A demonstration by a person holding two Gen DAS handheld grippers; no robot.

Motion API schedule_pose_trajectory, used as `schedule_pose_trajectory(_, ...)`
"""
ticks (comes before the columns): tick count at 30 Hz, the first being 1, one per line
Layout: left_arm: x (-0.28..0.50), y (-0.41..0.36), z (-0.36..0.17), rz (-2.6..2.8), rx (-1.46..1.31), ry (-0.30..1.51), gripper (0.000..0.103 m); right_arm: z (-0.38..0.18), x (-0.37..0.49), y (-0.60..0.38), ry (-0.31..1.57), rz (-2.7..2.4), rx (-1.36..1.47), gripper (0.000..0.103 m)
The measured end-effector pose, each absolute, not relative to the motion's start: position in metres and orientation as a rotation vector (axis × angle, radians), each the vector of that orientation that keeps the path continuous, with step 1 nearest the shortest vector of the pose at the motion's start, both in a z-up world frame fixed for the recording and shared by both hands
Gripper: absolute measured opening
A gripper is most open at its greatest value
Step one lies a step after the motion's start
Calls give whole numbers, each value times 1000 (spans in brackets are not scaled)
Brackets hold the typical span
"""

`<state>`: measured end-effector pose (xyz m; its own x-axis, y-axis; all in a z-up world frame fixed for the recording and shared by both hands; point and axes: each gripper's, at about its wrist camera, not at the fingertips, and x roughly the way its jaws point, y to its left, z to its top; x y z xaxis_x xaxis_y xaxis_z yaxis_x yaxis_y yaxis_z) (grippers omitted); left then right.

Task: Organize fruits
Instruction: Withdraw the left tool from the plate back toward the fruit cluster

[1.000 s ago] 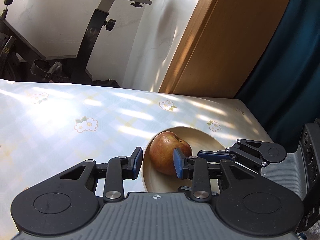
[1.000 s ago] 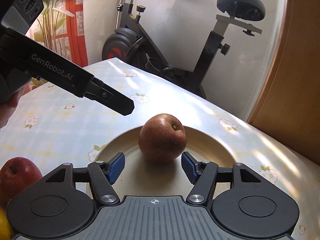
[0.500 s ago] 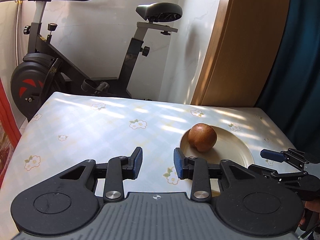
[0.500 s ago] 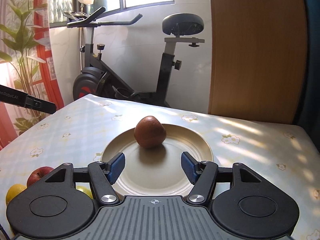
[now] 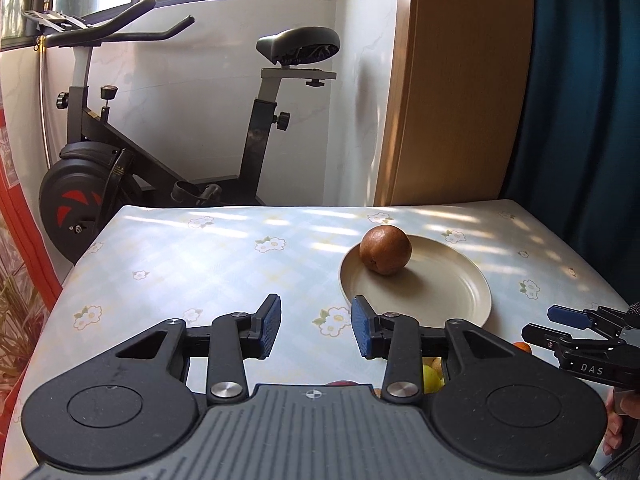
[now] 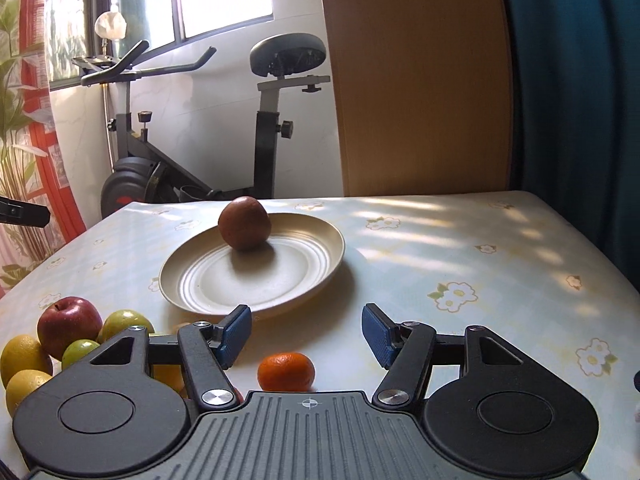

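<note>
Both grippers have pulled back from the brown-red round apple (image 6: 244, 223), which lies tipped on the cream round plate (image 6: 320, 258), dimpled end toward me. My left gripper (image 5: 316, 326) and right gripper (image 6: 307, 334) stand open, empty, above a small orange mandarin (image 6: 286, 371).

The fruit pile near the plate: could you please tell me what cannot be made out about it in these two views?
- Left wrist view: fruit pile almost wholly hidden behind the left claw; only slivers show.
- Right wrist view: the right claw covers the pile's near side, so no count.
- Lemons cut by the left edge.
</note>
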<state>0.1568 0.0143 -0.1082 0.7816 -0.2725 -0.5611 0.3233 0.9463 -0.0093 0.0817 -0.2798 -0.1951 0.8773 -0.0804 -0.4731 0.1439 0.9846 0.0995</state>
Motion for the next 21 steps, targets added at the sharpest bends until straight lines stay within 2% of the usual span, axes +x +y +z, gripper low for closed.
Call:
schedule_pose_trajectory(6, 154, 18, -109, -307, 75, 594, 41, -206, 77, -279, 515, -73, 141, 51)
schedule_pose_trajectory(8, 153, 17, -109, -299, 75, 597, 41, -207, 81, -277, 528, -60, 136, 42)
schedule_pose_trajectory(11, 153, 15, -109, -301, 70, 602, 41, -210, 83, -277, 545, -46, 132, 36)
schedule_pose_trajectory(18, 154, 14, -115, -306, 68, 623, 41, -218, 88, -275, 584, 24, 176, 36)
schedule_pose_trajectory(21, 157, 14, -118, -309, 64, 640, 41, -217, 91, -274, 573, 41, 172, 31)
